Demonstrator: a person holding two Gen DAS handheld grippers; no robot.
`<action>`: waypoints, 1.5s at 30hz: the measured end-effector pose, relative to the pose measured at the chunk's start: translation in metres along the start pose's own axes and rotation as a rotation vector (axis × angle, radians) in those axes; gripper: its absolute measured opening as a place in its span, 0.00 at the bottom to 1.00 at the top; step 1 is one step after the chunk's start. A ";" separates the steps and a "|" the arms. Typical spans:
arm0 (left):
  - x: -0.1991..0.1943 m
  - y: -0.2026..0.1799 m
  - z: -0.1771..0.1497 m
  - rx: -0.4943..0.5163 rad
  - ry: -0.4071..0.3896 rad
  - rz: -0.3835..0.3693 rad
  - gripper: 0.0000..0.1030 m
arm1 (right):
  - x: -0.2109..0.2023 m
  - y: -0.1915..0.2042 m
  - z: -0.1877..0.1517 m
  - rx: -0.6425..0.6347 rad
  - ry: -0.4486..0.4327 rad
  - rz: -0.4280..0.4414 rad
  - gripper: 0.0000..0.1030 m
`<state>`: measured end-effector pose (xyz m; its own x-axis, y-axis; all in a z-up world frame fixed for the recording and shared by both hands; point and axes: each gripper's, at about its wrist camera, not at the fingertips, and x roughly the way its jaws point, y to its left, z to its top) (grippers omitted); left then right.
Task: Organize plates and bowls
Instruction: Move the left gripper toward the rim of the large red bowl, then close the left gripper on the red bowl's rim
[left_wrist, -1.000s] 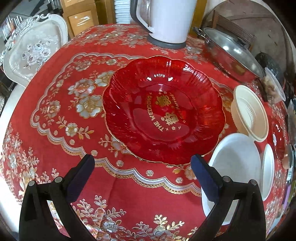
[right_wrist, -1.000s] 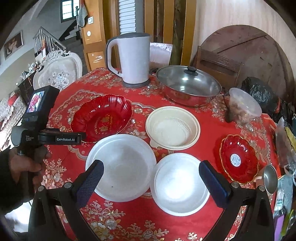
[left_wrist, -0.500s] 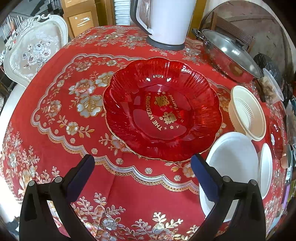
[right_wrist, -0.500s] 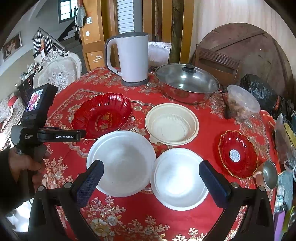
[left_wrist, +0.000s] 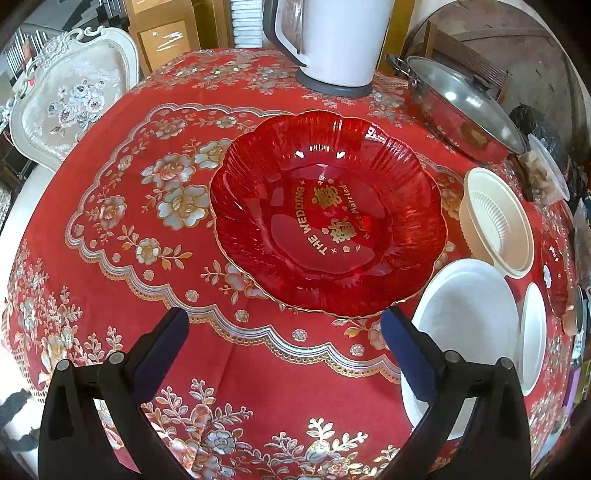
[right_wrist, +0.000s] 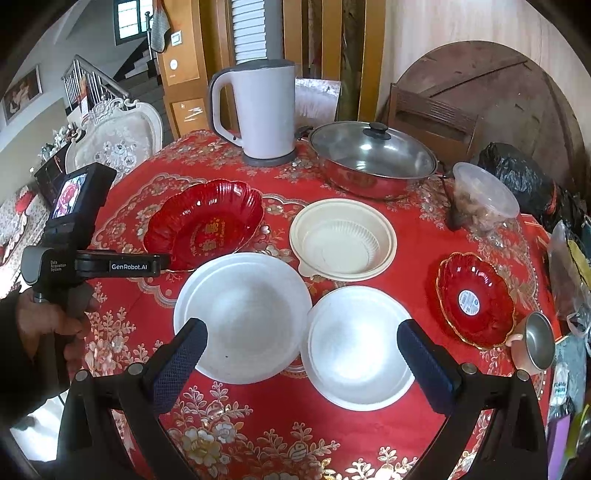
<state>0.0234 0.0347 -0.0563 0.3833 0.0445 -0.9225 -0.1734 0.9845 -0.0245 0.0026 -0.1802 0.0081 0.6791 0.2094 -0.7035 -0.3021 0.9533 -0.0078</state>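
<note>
A large red wedding plate (left_wrist: 328, 218) (right_wrist: 205, 223) lies on the red tablecloth, just beyond my open left gripper (left_wrist: 284, 332). Right of it sit a cream bowl (left_wrist: 496, 221) (right_wrist: 343, 240), a bigger white plate (left_wrist: 465, 325) (right_wrist: 242, 314) and a smaller white plate (left_wrist: 532, 339) (right_wrist: 358, 347). A small red dish (right_wrist: 474, 299) lies further right. My right gripper (right_wrist: 301, 345) hangs open above the two white plates, nothing between its fingers. The left gripper's body (right_wrist: 96, 264) shows in the right wrist view, held by a hand (right_wrist: 55, 317).
A white kettle (right_wrist: 260, 110) and a lidded steel pot (right_wrist: 371, 157) stand at the back. A clear plastic tub (right_wrist: 484, 195), a black bag (right_wrist: 524, 177) and a small metal cup (right_wrist: 537, 345) crowd the right edge. A white chair (left_wrist: 70, 103) stands behind the table on the left.
Both views have shifted slightly: the plates sit a little higher in the frames, as both grippers edged back or tilted. Nothing was grasped or moved.
</note>
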 end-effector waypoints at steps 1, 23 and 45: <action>0.000 0.000 0.000 -0.001 0.000 0.001 1.00 | 0.000 0.000 0.000 0.001 0.001 0.001 0.99; 0.016 0.003 0.007 -0.016 0.028 0.013 1.00 | 0.012 -0.001 0.020 -0.041 -0.002 -0.011 0.99; 0.019 0.033 0.022 -0.088 -0.050 -0.025 1.00 | 0.143 0.026 0.156 -0.111 0.060 0.438 0.81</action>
<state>0.0452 0.0720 -0.0661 0.4333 0.0309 -0.9007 -0.2414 0.9669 -0.0829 0.1957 -0.0913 0.0181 0.4328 0.5715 -0.6972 -0.6242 0.7480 0.2256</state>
